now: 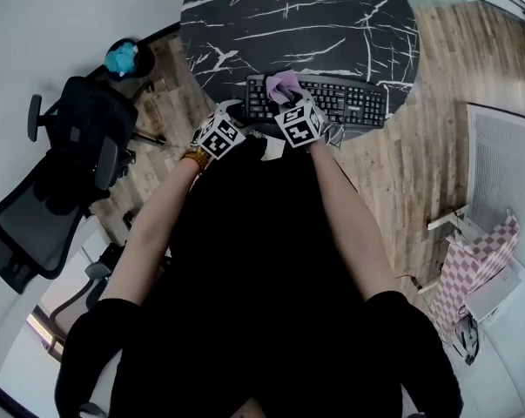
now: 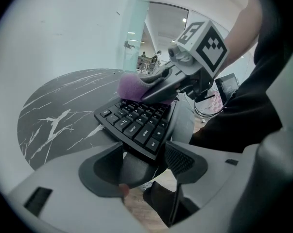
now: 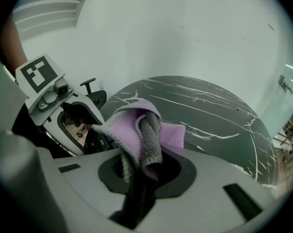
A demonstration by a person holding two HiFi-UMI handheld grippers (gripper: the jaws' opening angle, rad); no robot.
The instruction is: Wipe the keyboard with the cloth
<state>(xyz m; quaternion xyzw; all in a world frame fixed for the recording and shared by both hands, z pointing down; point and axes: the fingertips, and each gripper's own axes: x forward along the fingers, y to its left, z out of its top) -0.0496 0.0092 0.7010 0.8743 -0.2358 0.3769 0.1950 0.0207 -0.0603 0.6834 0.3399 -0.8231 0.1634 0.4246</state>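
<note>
A black keyboard [image 1: 349, 101] lies at the near edge of a round black marble table [image 1: 271, 16]. My right gripper [image 1: 288, 98] is shut on a bunched purple cloth [image 1: 284, 85], which rests on the keyboard's left part. In the right gripper view the cloth [image 3: 136, 130] bulges up out of the right gripper [image 3: 141, 166]. My left gripper [image 1: 243, 118] is at the keyboard's near left corner. In the left gripper view its jaws stand apart and the left gripper [image 2: 144, 161] has the corner of the keyboard [image 2: 136, 123] between them. Above the keys there is the cloth [image 2: 131, 86].
A black office chair [image 1: 70, 164] stands to the left on the wood floor, with a teal object [image 1: 121, 57] beyond it. At the right are a white slatted unit [image 1: 506, 172] and a pink checkered item [image 1: 471, 268]. The table's far half is bare marble.
</note>
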